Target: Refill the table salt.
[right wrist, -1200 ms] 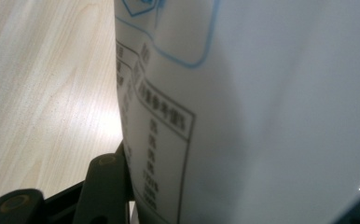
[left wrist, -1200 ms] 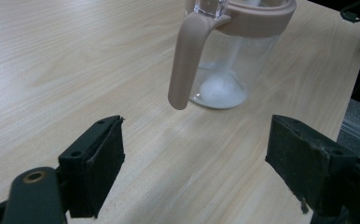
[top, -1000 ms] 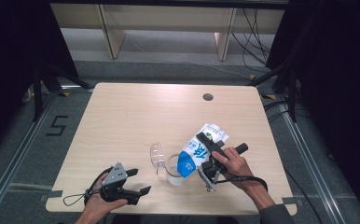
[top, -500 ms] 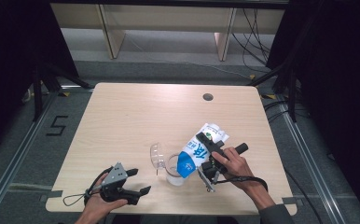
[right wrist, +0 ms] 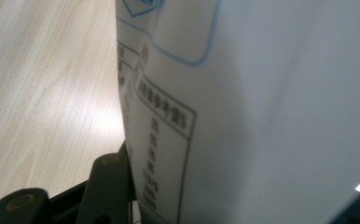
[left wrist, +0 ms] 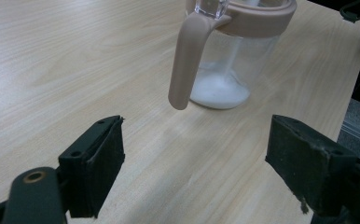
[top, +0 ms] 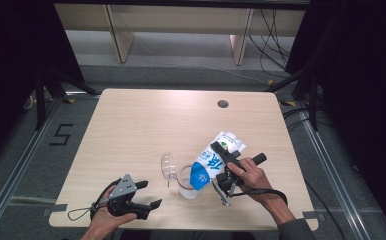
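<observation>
Insp. note: no visible change vs. earlier frames in the high view. The right gripper (top: 224,165) holds the white-blue pouch (top: 216,157) at the same tilt over the clear jug (top: 187,181). Left gripper (top: 148,194) has not shifted on the table (top: 146,125); nothing new on it.

a light wooden tabletop (top: 146,130) fills the centre of the frame, with a small round hole (top: 223,104) near its upper right edge. beyond it, at the top, stand pale shelf legs (top: 117,35) on grey floor (top: 21,150), cables (top: 273,30) trailing at upper right.
</observation>
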`<move>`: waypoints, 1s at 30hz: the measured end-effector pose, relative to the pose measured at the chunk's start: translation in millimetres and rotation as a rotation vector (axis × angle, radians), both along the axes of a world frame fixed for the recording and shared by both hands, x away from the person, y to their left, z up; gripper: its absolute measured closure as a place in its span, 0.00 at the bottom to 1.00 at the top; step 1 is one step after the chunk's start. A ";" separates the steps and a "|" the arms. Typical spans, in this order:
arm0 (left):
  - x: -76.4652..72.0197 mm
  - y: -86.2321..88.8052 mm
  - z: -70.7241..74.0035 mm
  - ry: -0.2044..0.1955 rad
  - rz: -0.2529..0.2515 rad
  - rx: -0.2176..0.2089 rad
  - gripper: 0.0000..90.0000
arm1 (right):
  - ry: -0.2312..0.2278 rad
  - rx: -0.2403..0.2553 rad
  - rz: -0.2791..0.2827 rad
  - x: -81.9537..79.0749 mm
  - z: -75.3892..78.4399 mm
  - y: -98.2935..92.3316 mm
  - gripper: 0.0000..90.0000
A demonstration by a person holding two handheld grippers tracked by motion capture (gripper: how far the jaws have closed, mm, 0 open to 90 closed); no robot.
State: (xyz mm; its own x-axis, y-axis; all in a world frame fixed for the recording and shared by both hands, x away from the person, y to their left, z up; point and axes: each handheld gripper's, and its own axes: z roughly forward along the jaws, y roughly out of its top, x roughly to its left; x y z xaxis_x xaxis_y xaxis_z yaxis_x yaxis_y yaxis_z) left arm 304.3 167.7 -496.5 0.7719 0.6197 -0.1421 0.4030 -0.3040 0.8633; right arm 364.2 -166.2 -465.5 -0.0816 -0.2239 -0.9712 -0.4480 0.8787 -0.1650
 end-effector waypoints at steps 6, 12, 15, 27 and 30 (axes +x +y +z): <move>0.1 0.0 -0.1 0.001 0.000 0.000 0.20 | -0.015 -0.020 0.016 0.7 2.4 0.9 0.58; 0.1 0.0 -0.1 0.001 0.001 0.000 0.20 | -0.011 -0.002 -0.002 -0.2 1.9 -0.5 0.58; -0.1 -0.1 -0.1 0.002 0.001 -0.001 0.20 | -0.016 -0.010 -0.004 -0.3 1.8 -0.4 0.58; -0.7 -0.4 -0.2 0.009 0.008 -0.006 0.20 | -0.032 -0.047 0.014 -0.9 3.0 2.0 0.59; -1.3 -1.0 -0.6 0.019 0.015 -0.014 0.20 | -0.028 -0.024 0.000 -1.9 1.8 1.1 0.59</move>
State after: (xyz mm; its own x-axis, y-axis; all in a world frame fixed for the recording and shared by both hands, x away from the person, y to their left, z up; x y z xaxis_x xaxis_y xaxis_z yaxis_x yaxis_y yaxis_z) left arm 303.1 166.7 -497.1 0.7597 0.6289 -0.1655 0.4241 -0.2862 0.8592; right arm 362.2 -165.2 -463.7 -0.0543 -0.2473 -0.9674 -0.4425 0.8745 -0.1987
